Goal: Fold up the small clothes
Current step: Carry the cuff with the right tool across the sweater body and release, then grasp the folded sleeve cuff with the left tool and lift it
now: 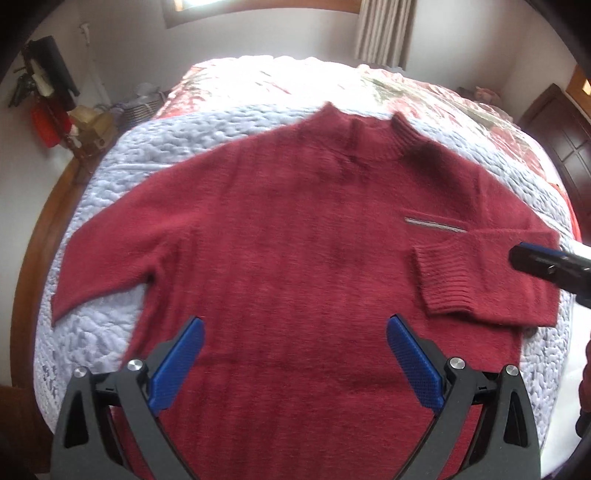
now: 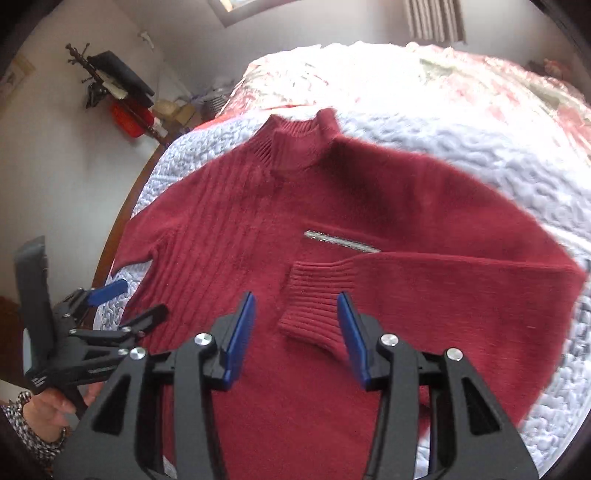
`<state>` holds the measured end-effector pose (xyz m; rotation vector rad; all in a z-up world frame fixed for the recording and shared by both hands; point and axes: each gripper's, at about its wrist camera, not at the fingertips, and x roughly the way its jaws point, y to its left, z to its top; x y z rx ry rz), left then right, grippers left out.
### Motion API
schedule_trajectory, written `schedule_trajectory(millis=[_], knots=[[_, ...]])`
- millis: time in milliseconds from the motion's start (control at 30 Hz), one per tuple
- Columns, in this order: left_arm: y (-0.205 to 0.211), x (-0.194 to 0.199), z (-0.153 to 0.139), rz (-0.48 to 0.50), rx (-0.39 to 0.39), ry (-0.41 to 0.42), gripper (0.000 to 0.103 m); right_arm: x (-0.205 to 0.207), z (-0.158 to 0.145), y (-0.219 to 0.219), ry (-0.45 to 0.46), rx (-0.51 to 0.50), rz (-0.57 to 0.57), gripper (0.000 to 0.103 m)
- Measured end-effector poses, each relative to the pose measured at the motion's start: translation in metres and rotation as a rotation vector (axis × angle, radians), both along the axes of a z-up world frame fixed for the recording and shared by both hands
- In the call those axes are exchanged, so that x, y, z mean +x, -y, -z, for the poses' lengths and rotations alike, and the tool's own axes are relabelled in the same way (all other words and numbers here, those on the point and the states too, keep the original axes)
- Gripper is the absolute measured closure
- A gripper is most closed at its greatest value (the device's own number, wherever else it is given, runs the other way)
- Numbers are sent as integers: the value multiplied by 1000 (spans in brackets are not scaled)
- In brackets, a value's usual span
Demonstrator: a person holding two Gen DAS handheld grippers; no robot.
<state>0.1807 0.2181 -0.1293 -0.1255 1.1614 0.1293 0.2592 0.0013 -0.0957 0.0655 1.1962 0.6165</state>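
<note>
A bed [image 1: 122, 173] fills most of both views, covered by a pale lavender quilted bedspread [image 1: 110, 332], with a shiny floral cover [image 1: 424, 96] on the part beyond it. A dark red knit sweater [image 1: 288, 229] lies flat, front up, on the bedspread, its ribbed collar [image 1: 369, 136] toward the floral cover.

The sweater's one sleeve [image 2: 461, 295] is folded across the chest, its ribbed cuff [image 2: 314, 302] lying just below a small silver-trimmed chest pocket [image 2: 340, 242]. The other sleeve [image 1: 110, 243] stretches straight out to the side onto bare bedspread, nearing the bed's wooden side rail [image 1: 33, 240].

Beyond the rail on that side, near the wall, stand a coat rack [image 2: 99, 81] hung with dark things, a red bag [image 2: 131, 116] and some boxes [image 1: 90, 123]. Past the floral cover hangs a curtain [image 1: 384, 29]; dark wooden furniture [image 1: 557, 136] stands off the collar's other side.

The left claw [image 1: 295, 354] hovers over the sweater's lower body, its blue pads spread wide, gripping nothing. The right claw [image 2: 295, 332] hovers just above the folded cuff, pads spread to either side of it, also gripping nothing. A hand [image 2: 55, 410] in a patterned sleeve holds the left claw's handle.

Bare bedspread borders the sweater along both sides and past the collar; nothing lies on the sweater itself.
</note>
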Motion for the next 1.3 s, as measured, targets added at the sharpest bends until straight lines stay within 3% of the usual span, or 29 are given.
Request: schedule_trajectory(millis=[200, 467, 500, 600, 667, 700, 733, 800, 967, 1067, 1167, 1300], knots=[[60, 28, 25, 66, -102, -63, 4, -16, -6, 78, 1, -52, 125, 56], [126, 68, 65, 70, -97, -149, 4, -40, 27, 164, -80, -50, 264, 55], [132, 72, 69, 71, -124, -163, 5, -43, 31, 168, -81, -54, 269, 55], [147, 76, 74, 82, -189, -172, 17, -47, 38, 183, -90, -65, 283, 55], [157, 78, 77, 89, -194, -170, 40, -47, 41, 188, -97, -61, 292, 55], [160, 79, 77, 98, -218, -168, 59, -48, 42, 190, -95, -67, 294, 55], [162, 79, 77, 99, -246, -159, 73, -48, 42, 192, -92, -75, 295, 55], [165, 79, 71, 106, -278, -134, 87, -48, 44, 191, -91, -79, 298, 55], [152, 69, 26, 107, -295, 37, 88, -48, 42, 193, -86, -51, 308, 55], [126, 70, -1, 87, -264, 131, 88, -42, 40, 189, -89, -26, 307, 55], [94, 71, -20, 61, -214, 182, 88, -35, 39, 179, -96, 5, 297, 54], [50, 75, -25, 11, -142, 204, 88, -24, 42, 154, -112, 39, 273, 52]])
